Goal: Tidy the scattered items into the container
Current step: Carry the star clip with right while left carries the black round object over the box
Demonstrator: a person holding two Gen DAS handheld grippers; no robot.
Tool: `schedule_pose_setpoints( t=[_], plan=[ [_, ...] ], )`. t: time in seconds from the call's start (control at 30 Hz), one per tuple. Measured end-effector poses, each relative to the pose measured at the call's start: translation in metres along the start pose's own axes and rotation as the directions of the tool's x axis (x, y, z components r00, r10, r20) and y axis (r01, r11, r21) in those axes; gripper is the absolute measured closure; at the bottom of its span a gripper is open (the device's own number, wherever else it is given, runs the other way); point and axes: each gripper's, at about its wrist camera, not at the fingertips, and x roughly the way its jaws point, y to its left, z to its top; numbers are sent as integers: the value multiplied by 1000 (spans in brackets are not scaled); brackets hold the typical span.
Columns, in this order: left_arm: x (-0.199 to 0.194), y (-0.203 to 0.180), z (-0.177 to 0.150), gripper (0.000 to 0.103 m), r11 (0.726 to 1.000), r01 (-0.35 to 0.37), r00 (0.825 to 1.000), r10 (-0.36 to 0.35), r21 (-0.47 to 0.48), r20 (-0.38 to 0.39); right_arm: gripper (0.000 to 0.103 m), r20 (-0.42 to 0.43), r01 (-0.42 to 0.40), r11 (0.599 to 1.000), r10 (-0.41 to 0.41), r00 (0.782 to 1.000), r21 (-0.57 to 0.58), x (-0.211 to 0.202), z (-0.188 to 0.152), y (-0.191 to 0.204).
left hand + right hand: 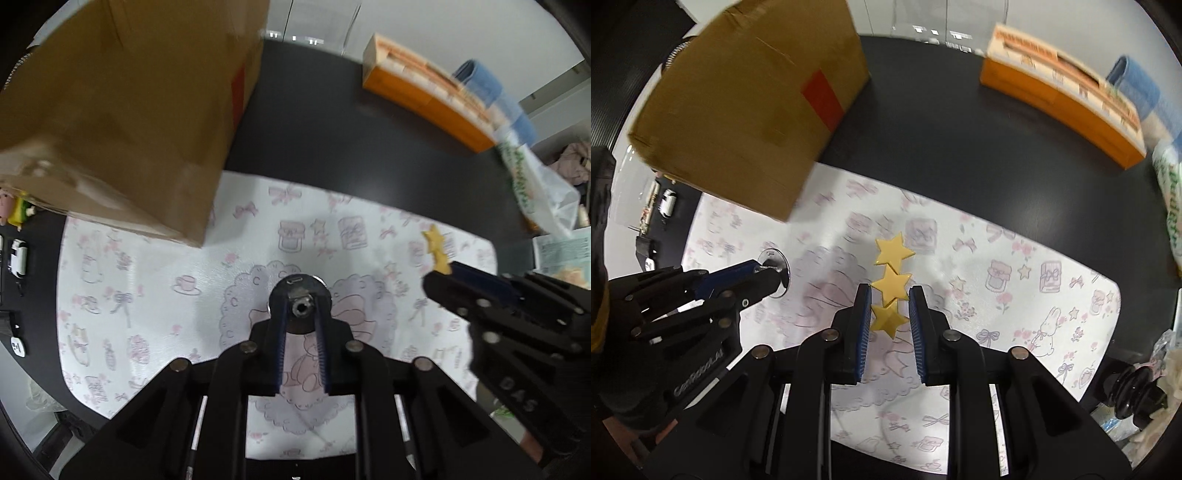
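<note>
Cardboard box (122, 122): largest item, plain brown, taped seams, red patch on one side; fills upper left of both views, lower corner over the edge of the mat.

Mat (155, 295): white sheet w/ pink and grey prints (bows, cups, jars, bear), spread on dark table (314, 122), centre of frame.

Orange box (424, 92): long, low, open top, upper right on table; blue cloth (480, 81) behind it, blurred.

Star piece (891, 280): yellow plastic, three stars joined in a row, glossy; centre of right wrist view, lowest star between the blue pads. In left wrist view it shows at right edge, sticking out of the other tool's tip.

Metal disc (299, 299): round, chrome, w/ a short threaded stub at its middle; centre of left wrist view. In right wrist view it sits left of centre, at the other tool's tip.

Left gripper (300, 306): black frame, blue ribbed pads, aimed steeply down; jaws narrow, clamped on the disc's stub, disc appears clear of the mat.

Right gripper (889, 295): same build, aimed straight down at mat; jaws narrow, closed on the bottom star, piece appears lifted off the mat.
</note>
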Motion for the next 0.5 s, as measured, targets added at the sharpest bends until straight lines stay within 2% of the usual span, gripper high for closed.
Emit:
schedule_pose_setpoints(
  t=[0.2,0.5],
  plan=[
    [-53,3,13,88,1000,30,994,-30,-7,102,82,73,36,998,-32,997,-53,-42,15,40],
    [-99,28,25,88,998,64,978,-60,-16,199,82,177,83,992,-65,982,-96,-91,40,83]
  ],
)
